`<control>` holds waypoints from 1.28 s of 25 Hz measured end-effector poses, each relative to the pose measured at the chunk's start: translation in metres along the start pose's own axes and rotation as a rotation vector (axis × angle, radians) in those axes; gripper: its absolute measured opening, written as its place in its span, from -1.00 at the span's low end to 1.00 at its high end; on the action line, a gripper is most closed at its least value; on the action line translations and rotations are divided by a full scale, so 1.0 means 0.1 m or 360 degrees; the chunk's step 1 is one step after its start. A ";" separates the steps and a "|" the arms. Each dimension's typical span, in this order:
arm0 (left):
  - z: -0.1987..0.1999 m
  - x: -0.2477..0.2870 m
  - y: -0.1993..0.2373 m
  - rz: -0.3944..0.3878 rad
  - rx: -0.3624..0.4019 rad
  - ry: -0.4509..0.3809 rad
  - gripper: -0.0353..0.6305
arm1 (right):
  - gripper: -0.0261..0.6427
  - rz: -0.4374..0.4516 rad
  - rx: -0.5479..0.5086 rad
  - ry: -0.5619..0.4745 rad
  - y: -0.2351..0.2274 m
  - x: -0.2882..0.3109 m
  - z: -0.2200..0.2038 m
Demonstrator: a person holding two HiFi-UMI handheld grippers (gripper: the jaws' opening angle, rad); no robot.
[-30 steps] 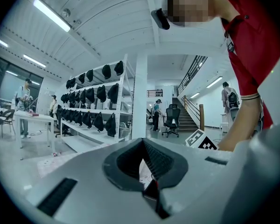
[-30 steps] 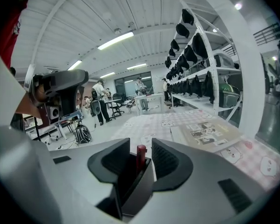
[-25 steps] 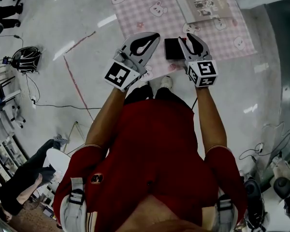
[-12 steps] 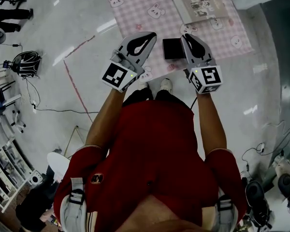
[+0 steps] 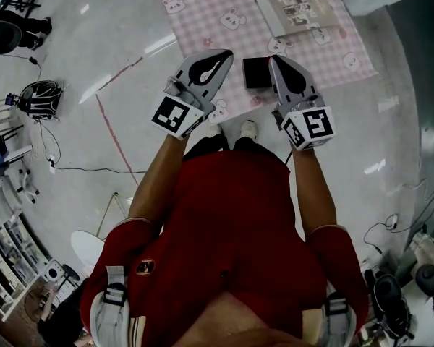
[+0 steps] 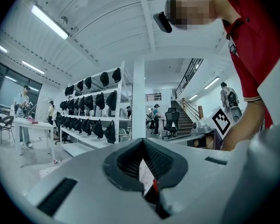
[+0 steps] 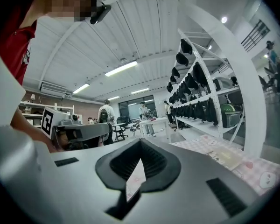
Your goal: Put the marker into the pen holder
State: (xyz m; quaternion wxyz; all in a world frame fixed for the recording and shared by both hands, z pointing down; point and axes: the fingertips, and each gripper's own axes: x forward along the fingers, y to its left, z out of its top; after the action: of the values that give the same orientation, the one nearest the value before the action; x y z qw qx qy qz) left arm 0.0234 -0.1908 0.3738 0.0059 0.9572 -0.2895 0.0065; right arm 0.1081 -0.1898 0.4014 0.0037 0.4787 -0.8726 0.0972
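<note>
A black square pen holder point(image 5: 257, 72) stands on the near edge of the pink checked cloth point(image 5: 224, 9), between my two grippers. The left gripper point(image 5: 224, 53) hangs just left of it and the right gripper point(image 5: 273, 58) sits close against its right side. In the left gripper view the left gripper point(image 6: 142, 140) has its jaws together at the tip, leaving only the teardrop gap behind. The right gripper point(image 7: 140, 140) looks the same in its own view. Neither holds anything. A small red bit point(image 6: 155, 186) shows through the left gap. I cannot make out a marker.
A flat booklet point(image 5: 296, 9) lies on the cloth at the back right. The person's feet point(image 5: 247, 129) stand at the cloth's near edge. Cables point(image 5: 36, 92) lie on the floor at left, and shelving with dark bags point(image 6: 91, 118) stands farther off.
The right gripper's jaws have closed together. Both grippers have shifted a little, the right one nearer to the pen holder. A person at the lower left has moved out of view.
</note>
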 end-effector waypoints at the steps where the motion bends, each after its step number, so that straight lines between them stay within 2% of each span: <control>1: -0.01 -0.02 -0.01 -0.0001 -0.0001 0.0011 -0.88 | -0.93 0.0005 0.0004 -0.0011 0.04 -0.01 0.03; 13: 0.04 -0.06 -0.05 0.0013 0.0019 -0.0013 -0.88 | -0.93 0.0035 -0.0019 -0.0059 0.16 -0.08 0.16; 17: 0.16 -0.08 -0.07 0.0020 0.0036 -0.0066 -0.88 | -0.93 0.0047 -0.0039 -0.0060 0.23 -0.10 0.20; 21: 0.12 -0.12 -0.09 0.0021 0.0032 -0.0020 -0.88 | -0.93 0.0056 -0.0047 -0.0069 0.27 -0.13 0.25; 28: 0.20 -0.14 -0.13 0.0022 0.0043 -0.0065 -0.88 | -0.93 0.0049 -0.0050 -0.0079 0.28 -0.18 0.29; 32: 0.17 -0.13 -0.15 0.0018 0.0046 -0.0047 -0.88 | -0.93 0.0045 -0.0044 -0.0080 0.25 -0.20 0.28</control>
State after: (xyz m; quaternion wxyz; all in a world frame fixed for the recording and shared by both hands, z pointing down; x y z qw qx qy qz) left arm 0.0210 -0.1711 0.3565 -0.0123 0.9555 -0.2947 -0.0035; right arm 0.1002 -0.1645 0.3680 -0.0131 0.4685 -0.8804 0.0731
